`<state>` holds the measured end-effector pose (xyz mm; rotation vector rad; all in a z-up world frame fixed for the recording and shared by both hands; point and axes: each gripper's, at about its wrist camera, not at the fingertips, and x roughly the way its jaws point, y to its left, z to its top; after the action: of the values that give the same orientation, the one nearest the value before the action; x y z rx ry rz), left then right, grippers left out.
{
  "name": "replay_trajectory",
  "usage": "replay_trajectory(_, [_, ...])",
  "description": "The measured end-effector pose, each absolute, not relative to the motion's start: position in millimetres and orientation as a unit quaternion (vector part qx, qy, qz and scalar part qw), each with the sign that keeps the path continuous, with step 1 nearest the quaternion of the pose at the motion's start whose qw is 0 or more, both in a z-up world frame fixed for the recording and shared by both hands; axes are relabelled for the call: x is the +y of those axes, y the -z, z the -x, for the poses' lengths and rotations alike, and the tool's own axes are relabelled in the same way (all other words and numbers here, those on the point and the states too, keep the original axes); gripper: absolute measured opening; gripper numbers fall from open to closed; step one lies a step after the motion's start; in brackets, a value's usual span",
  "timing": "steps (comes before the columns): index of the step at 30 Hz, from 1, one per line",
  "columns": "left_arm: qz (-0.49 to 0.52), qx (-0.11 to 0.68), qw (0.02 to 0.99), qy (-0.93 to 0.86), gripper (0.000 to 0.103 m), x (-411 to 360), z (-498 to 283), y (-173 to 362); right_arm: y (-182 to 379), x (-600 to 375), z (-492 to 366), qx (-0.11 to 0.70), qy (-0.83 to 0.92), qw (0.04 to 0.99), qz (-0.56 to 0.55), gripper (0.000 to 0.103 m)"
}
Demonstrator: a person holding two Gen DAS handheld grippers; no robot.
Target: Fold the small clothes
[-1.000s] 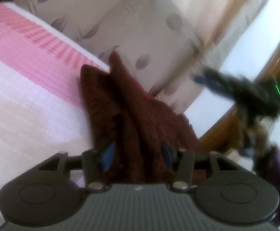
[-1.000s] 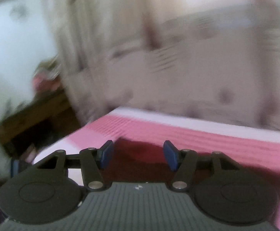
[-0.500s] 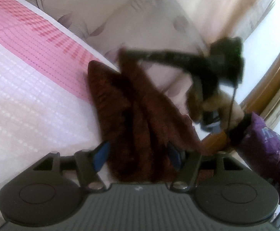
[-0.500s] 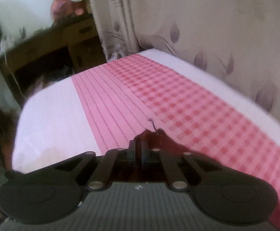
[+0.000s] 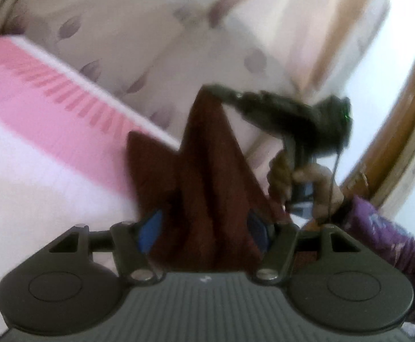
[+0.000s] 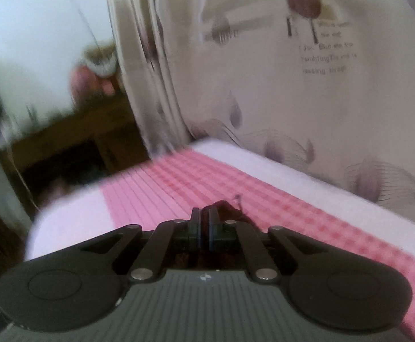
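The right tool [image 6: 204, 229] has snapped down to a narrow pinch on a corner of the dark red garment [image 5: 207, 188] and lifted it into a peak, where a second ago its jaws stood apart and empty. The left tool [image 5: 204, 230] has widened, its blue pads [image 5: 150, 233] flanking the cloth, though blur leaves me unsure whether they still touch it. The garment lies near the bed's [image 6: 73, 216] pink-banded far edge, so a fold looks underway.
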<state>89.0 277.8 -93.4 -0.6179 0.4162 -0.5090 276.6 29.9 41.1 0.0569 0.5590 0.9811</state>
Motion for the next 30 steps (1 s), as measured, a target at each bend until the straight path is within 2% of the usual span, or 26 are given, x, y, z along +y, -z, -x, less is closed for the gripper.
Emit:
replay_trajectory(5, [0.267, 0.212, 0.884, 0.321, 0.065, 277, -124, 78, -70, -5, -242, 0.192, -0.511, 0.832, -0.099, 0.008])
replay_trajectory(11, [0.256, 0.237, 0.859, 0.376, 0.065, 276, -164, 84, -111, -48, -208, 0.113, -0.55, 0.818, -0.125, 0.008])
replay_trajectory(15, [0.284, 0.261, 0.848, 0.364, 0.065, 279, -172, 95, -123, -51, -214, 0.108, -0.531, 0.835, -0.093, 0.008])
replay_trajectory(17, [0.29, 0.256, 0.853, 0.349, 0.065, 282, -166, 98, -118, -52, -222, 0.144, -0.531, 0.829, -0.101, 0.008])
replay_trajectory(18, [0.29, 0.257, 0.855, 0.345, 0.065, 282, -163, 99, -114, -48, -224, 0.164, -0.52, 0.834, -0.088, 0.018])
replay_trajectory(19, [0.29, 0.257, 0.856, 0.342, 0.065, 280, -162, 100, -108, -42, -223, 0.174, -0.504, 0.843, -0.068, 0.032])
replay_trajectory(21, [0.283, 0.26, 0.858, 0.339, 0.065, 276, -158, 102, -97, -26, -229, 0.196, -0.49, 0.848, -0.037, 0.046])
replay_trajectory(23, [0.269, 0.262, 0.862, 0.341, 0.065, 267, -157, 101, -87, -5, -240, 0.22, -0.482, 0.848, -0.006, 0.053])
replay_trajectory(25, [0.251, 0.261, 0.868, 0.339, 0.065, 261, -155, 100, -76, 20, -256, 0.252, -0.478, 0.841, 0.018, 0.07])
replay_trajectory(29, [0.225, 0.267, 0.876, 0.331, 0.066, 252, -156, 102, -48, 53, -277, 0.311, -0.473, 0.824, 0.038, 0.07])
replay_trajectory(30, [0.22, 0.271, 0.878, 0.327, 0.066, 251, -157, 103, -42, 59, -279, 0.329, -0.483, 0.811, 0.038, 0.051])
